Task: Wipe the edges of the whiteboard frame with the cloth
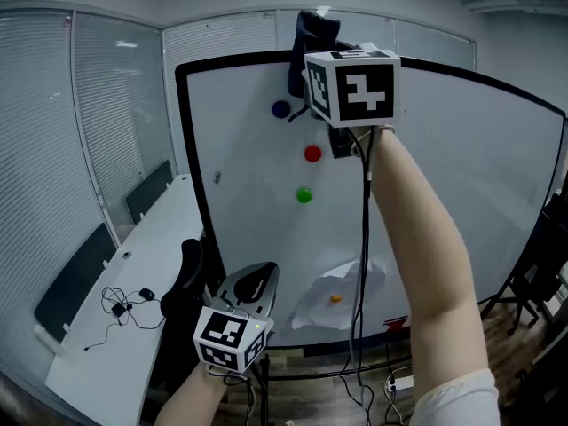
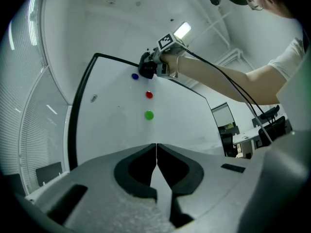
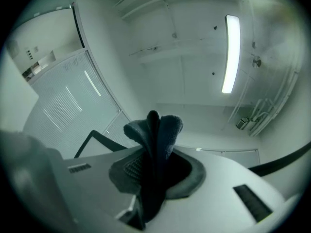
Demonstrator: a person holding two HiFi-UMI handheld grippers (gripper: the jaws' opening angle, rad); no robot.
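Overhead, the right hand-held gripper (image 3: 154, 166) has its jaws clamped on the dark cloth (image 3: 156, 127), held up at the top edge of the black whiteboard frame (image 1: 190, 176). The left hand-held gripper (image 2: 156, 155) hangs low before the board, jaws pressed together on nothing. A blue magnet (image 1: 280, 109), red magnet (image 1: 312, 153) and green magnet (image 1: 304, 195) dot the board, and a white table (image 1: 142, 344) stands to the left.

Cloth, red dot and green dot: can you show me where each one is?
cloth (image 3: 156, 132), right gripper view, on its bunched top above the jaws.
red dot (image 1: 312, 153), head view, its middle.
green dot (image 1: 304, 195), head view, its middle, below the red dot.
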